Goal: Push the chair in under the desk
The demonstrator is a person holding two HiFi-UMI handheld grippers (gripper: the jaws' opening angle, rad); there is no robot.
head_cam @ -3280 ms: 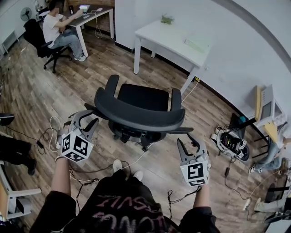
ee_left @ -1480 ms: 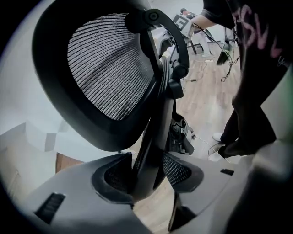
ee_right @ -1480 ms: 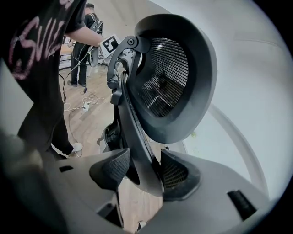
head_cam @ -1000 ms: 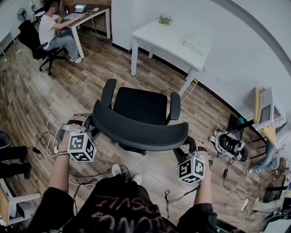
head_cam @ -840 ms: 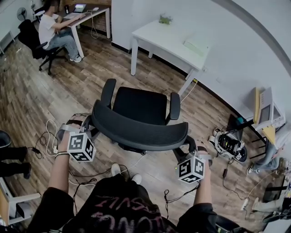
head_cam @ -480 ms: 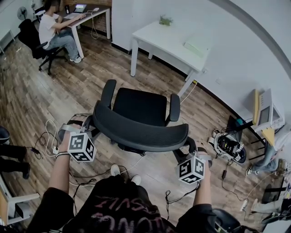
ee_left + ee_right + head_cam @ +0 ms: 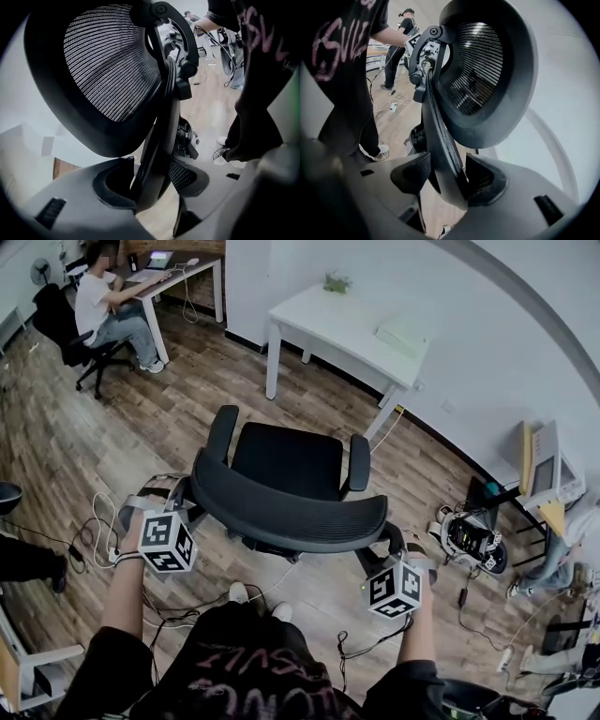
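hidden: from the head view the chair (image 7: 286, 460) base and castors sit under the seat and can't be read. the tips of both tools tuck behind the backrest (image 7: 281, 512) rim there. the room's 3 o'clock edge is cut off.

left tool (image 7: 178, 495): in its own view the backrest's side frame stands between the jaws, pads closed against it, jaws set wide. right tool (image 7: 394, 542): same on the other side, closed on the frame edge.

chair: black, mesh back, padded seat, two armrests. it stands on the wood floor (image 7: 187, 381) straight ahead of me, seat facing 12 o'clock, backrest nearest me.

around: white worktop (image 7: 347, 324) at 12 to 1 o'clock, well apart from the chair, bare floor between. a small plant (image 7: 335, 282) and a pale flat item (image 7: 403, 334) lie on it. a pale cable (image 7: 389, 432) hangs by its near leg, close to the chair's right armrest. loose cables (image 7: 98, 521) at 9 o'clock. a seated person (image 7: 98, 306) at 10 o'clock. floor gear (image 7: 473, 535) at 3 o'clock.
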